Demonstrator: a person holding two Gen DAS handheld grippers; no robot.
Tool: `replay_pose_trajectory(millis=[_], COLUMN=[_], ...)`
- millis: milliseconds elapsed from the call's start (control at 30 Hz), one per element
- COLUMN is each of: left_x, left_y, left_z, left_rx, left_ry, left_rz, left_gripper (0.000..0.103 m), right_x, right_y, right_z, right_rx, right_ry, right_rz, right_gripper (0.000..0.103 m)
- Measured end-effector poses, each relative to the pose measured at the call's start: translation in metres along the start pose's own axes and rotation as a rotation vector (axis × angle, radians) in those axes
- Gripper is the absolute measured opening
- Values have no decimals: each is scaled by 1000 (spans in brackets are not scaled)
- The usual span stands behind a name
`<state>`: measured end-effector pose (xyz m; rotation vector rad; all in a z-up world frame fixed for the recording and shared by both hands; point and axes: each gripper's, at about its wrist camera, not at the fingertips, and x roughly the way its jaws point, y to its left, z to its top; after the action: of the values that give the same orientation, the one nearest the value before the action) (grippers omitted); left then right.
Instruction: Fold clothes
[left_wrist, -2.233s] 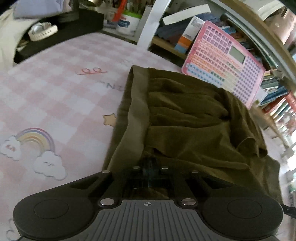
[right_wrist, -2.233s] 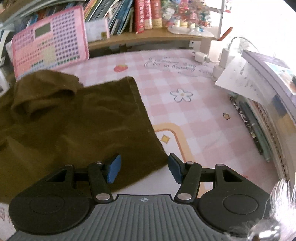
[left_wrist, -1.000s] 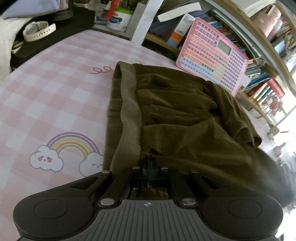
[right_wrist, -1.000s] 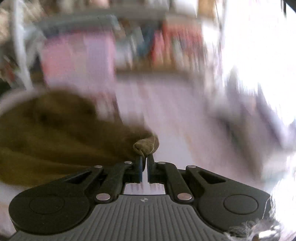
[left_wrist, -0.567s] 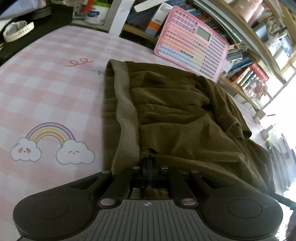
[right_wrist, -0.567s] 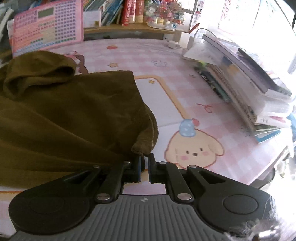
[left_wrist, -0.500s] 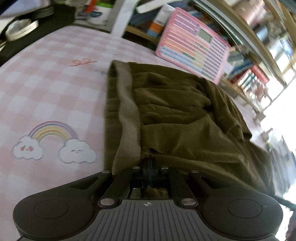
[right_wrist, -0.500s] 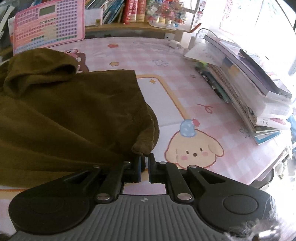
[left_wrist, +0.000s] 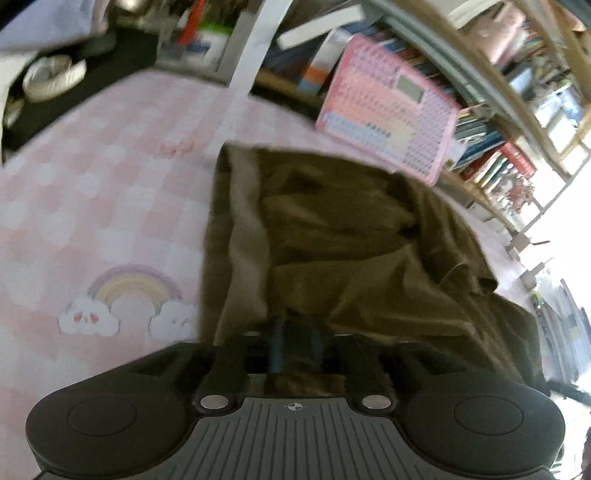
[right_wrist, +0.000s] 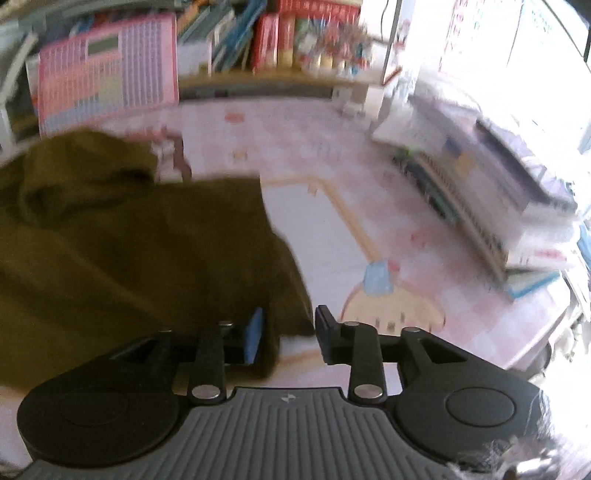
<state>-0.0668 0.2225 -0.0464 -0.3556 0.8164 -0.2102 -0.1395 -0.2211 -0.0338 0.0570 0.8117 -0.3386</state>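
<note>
Olive garment (no legible label) between parted right tongs.

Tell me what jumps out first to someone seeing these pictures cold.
A rumpled olive-brown garment sprawls across the pink checked tablecloth, filling the middle of both views. The left gripper is shut on its near edge, while the right gripper stands open over another edge. Behind, a pink keypad toy leans against crowded bookshelves.

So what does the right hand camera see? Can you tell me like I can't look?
The right tongs are open around the corner of an olive-brown garment lying on a pink checked table cover. Stacked books sit to the right, a pink keyboard toy behind.
</note>
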Motion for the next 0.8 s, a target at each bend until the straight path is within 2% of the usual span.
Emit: replay_pose_trajectory(millis=[67, 167, 267, 433, 567, 800], left_x=[-6, -9, -5, 6, 18, 49], left_y=[-7, -18, -30, -56, -83, -148], left_z=[4, 8, 8, 1, -2, -8], left_rx=[23, 25, 20, 9, 1, -14], left_ry=[-37, -61, -66, -55, -45, -38], left_rz=[6, 5, 13, 45, 83, 131], left_gripper=[53, 53, 53, 56, 56, 57], right_x=[-5, -8, -5, 9, 27, 61], right_y=[2, 9, 18, 28, 21, -14], right_z=[11, 23, 34, 45, 56, 79], right_rx=[-8, -23, -52, -128, -156, -188], right_ry=[-34, -64, -73, -80, -72, -52], right_rz=[24, 77, 147, 259, 333, 435], right_gripper=[38, 44, 52, 58, 59, 59])
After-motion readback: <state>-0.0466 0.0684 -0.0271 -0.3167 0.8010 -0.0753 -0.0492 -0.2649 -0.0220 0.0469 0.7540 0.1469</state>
